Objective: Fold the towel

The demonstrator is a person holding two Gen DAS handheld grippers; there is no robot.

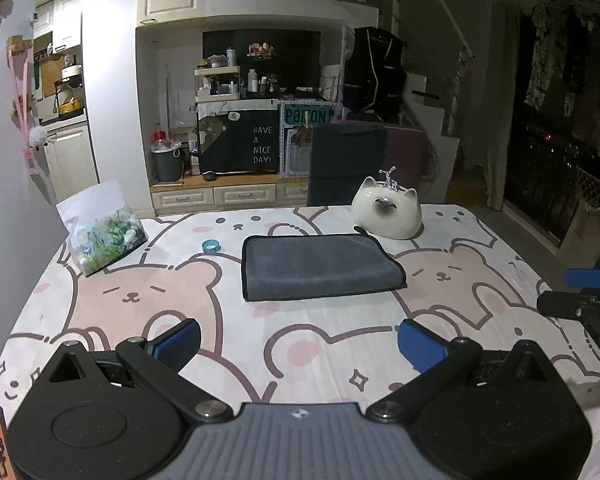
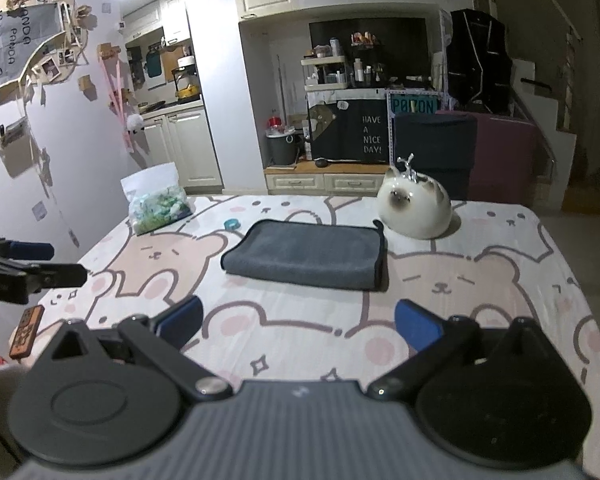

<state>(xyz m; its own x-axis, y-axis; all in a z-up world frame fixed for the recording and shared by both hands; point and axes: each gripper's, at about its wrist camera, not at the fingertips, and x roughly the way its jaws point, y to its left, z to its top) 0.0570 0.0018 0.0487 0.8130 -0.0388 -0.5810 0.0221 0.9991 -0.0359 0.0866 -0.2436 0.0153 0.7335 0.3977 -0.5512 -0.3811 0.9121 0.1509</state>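
Observation:
A dark grey towel [image 1: 320,266] lies folded in a flat rectangle on the bear-print tablecloth [image 1: 300,336], past the middle of the table. It also shows in the right wrist view [image 2: 308,256]. My left gripper [image 1: 300,344] is open and empty, held above the cloth well short of the towel's near edge. My right gripper [image 2: 298,322] is open and empty too, also short of the towel. The right gripper shows at the right edge of the left wrist view [image 1: 580,296]; the left gripper shows at the left edge of the right wrist view [image 2: 28,264].
A white ceramic cat [image 1: 388,214] stands just behind the towel's far right corner. A tissue pack [image 1: 104,236] lies at the far left. A small teal ring [image 1: 211,245] sits left of the towel. An orange tag [image 2: 26,338] lies near the left table edge.

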